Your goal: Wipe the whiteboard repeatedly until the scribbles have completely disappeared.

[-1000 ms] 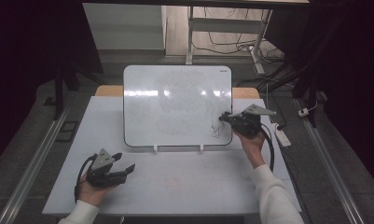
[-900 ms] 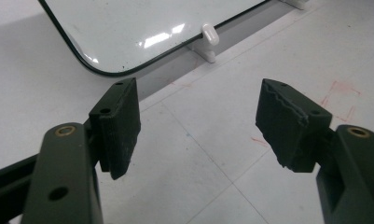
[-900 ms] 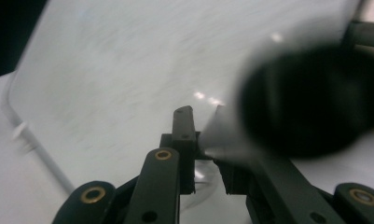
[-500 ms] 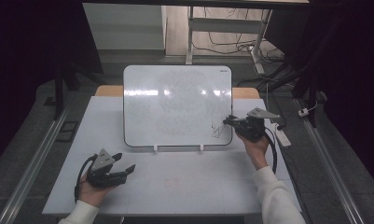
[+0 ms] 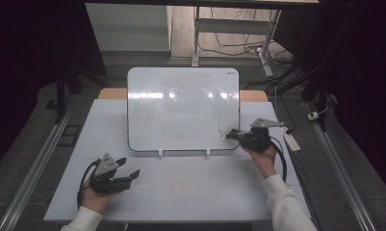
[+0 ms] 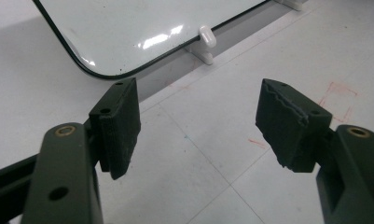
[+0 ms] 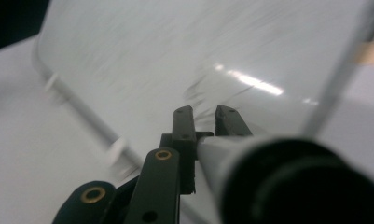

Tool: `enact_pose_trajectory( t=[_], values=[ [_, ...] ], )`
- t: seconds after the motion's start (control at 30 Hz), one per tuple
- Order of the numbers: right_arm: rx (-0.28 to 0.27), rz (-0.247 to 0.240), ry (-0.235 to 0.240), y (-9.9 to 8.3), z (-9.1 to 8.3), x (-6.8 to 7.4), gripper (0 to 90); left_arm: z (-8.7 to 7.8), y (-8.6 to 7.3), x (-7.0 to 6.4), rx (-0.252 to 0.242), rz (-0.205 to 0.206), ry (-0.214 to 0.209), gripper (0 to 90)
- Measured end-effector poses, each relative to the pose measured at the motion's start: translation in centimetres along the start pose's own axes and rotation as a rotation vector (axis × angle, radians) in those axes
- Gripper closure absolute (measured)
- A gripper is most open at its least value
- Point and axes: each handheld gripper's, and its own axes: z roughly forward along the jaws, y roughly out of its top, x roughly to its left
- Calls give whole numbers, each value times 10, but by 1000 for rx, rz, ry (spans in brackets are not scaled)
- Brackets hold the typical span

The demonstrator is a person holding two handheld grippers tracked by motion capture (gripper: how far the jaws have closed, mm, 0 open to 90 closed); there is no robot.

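Writing on the whiteboard (image 5: 183,108), propped upright on the worktop (image 5: 190,185), the right tongs (image 5: 231,134) clamp a marker (image 7: 222,154) at its lower right corner; left tongs (image 5: 128,176) rest open, idle.

Lab w/ test rig – dark curtains (image 5: 32,57), floor rails (image 5: 34,159), loose cables (image 5: 238,45).

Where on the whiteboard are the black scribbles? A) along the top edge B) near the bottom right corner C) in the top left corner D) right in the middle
B: in the high view the black scribbles sit low on the right side of the whiteboard, just at the tip of the marker that the right gripper holds.
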Motion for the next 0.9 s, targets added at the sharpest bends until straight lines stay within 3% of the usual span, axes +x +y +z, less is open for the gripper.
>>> enact_pose_trajectory(
  t=[0.07,0.1,0.17,0.23,0.27,0.37,0.47,0.57,0.63,0.73,0.8,0.9],
  values=[
    [15,-19,23,-3,4,5,776,0,0,0,-1,1,0,318],
    [23,-49,-2,-2,2,7,776,0,0,0,-1,0,-1,318],
    [-28,-9,-50,0,-5,-1,776,0,0,-1,-2,3,-2,318],
    [-46,18,-62,1,-8,-6,776,0,0,-1,-2,4,-3,318],
    [-43,28,-51,-1,-8,-6,776,0,0,-1,-3,3,-3,318],
    [40,-36,31,-7,5,10,776,0,0,0,-1,0,0,318],
    [32,-54,1,-4,4,11,776,-1,0,-1,-4,2,-2,318],
    [-16,8,-40,-3,-6,-1,776,-1,0,-1,-5,3,-3,318],
    [-1,6,-26,-6,-5,1,776,0,0,-1,-4,3,-3,318],
    [34,-31,33,-9,8,14,776,1,1,0,1,3,-3,318],
    [29,-57,20,-4,11,16,776,1,1,-1,-1,6,-3,317],
    [-41,-12,-36,4,7,7,776,0,1,-1,-2,3,-2,317]
  ],
)
